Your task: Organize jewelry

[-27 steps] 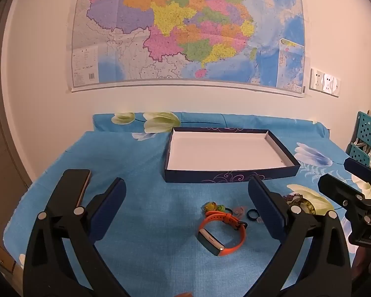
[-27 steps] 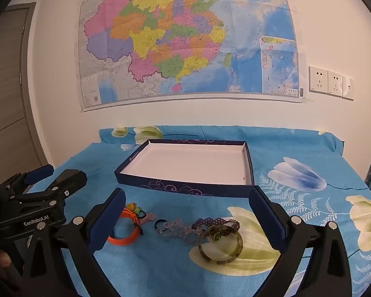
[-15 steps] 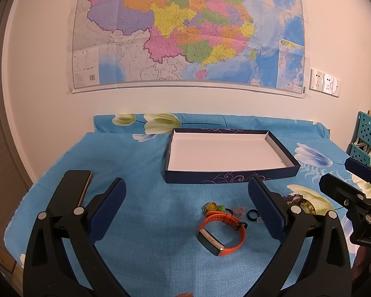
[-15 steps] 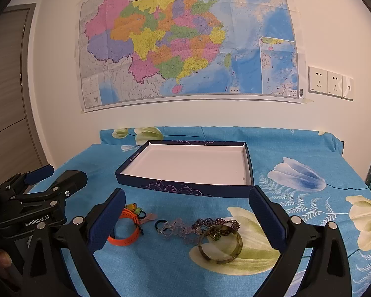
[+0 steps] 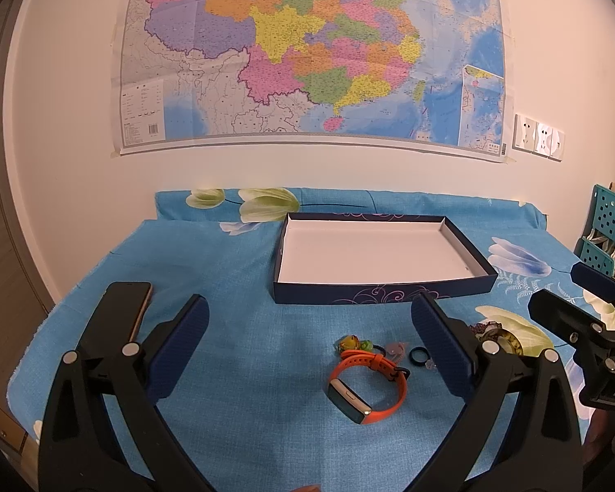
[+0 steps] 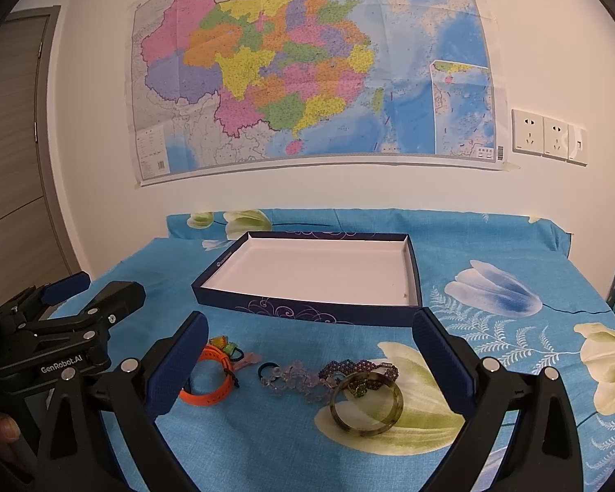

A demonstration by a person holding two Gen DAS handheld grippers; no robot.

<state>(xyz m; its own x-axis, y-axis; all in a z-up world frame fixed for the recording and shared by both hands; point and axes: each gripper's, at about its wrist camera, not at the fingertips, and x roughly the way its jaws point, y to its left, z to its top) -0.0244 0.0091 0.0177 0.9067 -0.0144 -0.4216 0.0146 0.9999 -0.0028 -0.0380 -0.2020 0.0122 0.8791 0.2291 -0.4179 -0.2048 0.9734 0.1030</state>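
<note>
I have both the left gripper (image 5: 307, 352) and the right gripper (image 6: 309, 354) spread fully wide and holding nothing, poised above the blue floral cloth (image 5: 233, 287), while the shallow navy cardboard box with the white inside (image 6: 307, 311) sits empty behind the jewelry. The orange silicone watch band (image 5: 367, 385), small black ring (image 6: 266, 370), clear bead chain (image 6: 295, 381), dark beaded bracelet (image 6: 358, 369) and mottled green bangle (image 6: 367, 406) lie touching or overlapping. I judge that closing on one could snag or drag a neighbour, and the cloth might bunch under my fingertips.
</note>
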